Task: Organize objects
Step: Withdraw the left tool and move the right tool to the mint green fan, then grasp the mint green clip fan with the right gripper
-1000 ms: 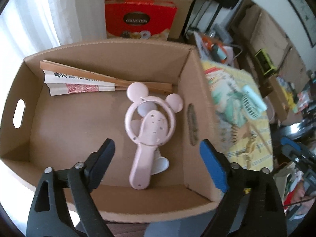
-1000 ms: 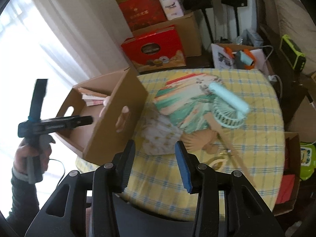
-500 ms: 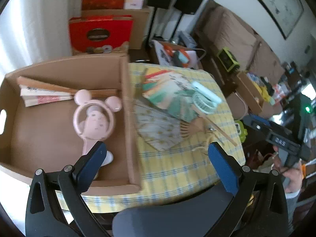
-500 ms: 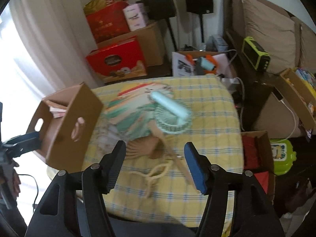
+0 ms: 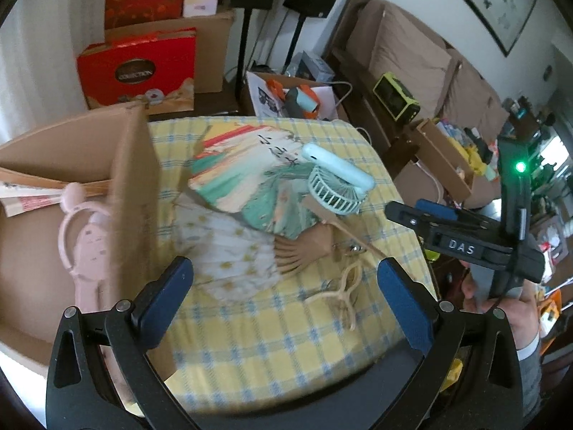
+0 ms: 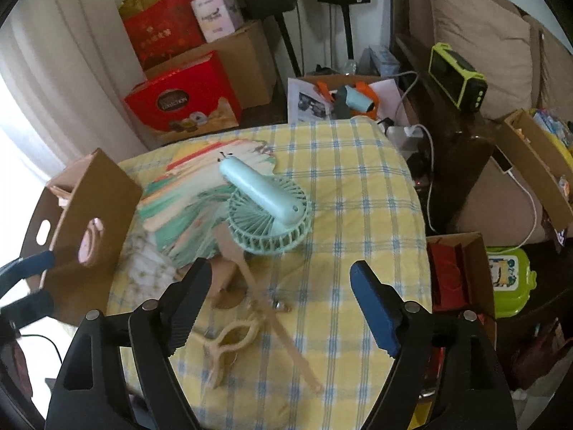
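A cardboard box (image 5: 132,179) at the table's left holds a pink mouse-eared hand fan (image 5: 86,243) and a folded paper fan (image 5: 32,193). On the yellow checked tablecloth (image 6: 358,186) lie a mint handheld fan (image 6: 268,211), a colourful round fan (image 6: 186,197) with a long wooden handle (image 6: 275,322), a pale open folding fan (image 5: 222,247) and a beige clip (image 6: 229,340). My left gripper (image 5: 283,294) is open and empty above the table's near edge. My right gripper (image 6: 279,297) is open and empty above the wooden handle, near the mint fan.
Red gift boxes (image 6: 182,100) and brown cartons stand on the floor behind the table. A sofa (image 6: 476,36) with a green-black device (image 6: 458,75) is at the right. Open boxes (image 6: 462,272) sit on the floor by the table's right edge.
My left gripper has swung right, away from above the box to over the tablecloth. My right gripper has moved forward and lower toward the mint fan and opened wider.
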Tool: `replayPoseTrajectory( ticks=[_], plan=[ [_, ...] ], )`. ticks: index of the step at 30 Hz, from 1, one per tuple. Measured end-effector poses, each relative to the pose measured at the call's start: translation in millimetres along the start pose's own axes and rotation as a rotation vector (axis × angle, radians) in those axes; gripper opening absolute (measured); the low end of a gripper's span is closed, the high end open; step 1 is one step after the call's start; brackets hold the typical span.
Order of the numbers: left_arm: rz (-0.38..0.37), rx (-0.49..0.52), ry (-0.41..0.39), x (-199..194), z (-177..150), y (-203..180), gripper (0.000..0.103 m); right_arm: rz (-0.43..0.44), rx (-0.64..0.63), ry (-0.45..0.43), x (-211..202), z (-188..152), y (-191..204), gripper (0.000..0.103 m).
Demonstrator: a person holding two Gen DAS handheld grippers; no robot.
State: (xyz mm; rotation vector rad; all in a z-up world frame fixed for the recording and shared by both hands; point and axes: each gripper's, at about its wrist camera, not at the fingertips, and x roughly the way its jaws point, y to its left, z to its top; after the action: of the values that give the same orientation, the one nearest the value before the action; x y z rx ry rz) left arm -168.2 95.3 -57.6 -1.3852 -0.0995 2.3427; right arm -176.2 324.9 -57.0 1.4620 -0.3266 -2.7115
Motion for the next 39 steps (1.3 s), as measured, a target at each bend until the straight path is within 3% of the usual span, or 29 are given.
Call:
replayPoseTrajectory(
  ticks=[13, 24, 30, 39],
  plan=[
    [0.024, 0.025, 0.004, 70, 2, -15, 0.103, 0.050, -0.057, -0.046, 47, 19, -2, 0.084],
    [0.013, 0.049, 0.013, 94, 3, -19, 0.103, 0.040, -0.153, -0.013, 74, 23, 14, 0.090],
    [-0.011, 0.046, 0.030, 99, 1, -20, 0.103, -0.001, -0.209, -0.015, 87, 23, 22, 0.090],
    [-0.071, 0.010, 0.024, 99, -2, -15, 0.103, 0.008, -0.194, -0.019, 90, 25, 19, 0.084]
  ],
)
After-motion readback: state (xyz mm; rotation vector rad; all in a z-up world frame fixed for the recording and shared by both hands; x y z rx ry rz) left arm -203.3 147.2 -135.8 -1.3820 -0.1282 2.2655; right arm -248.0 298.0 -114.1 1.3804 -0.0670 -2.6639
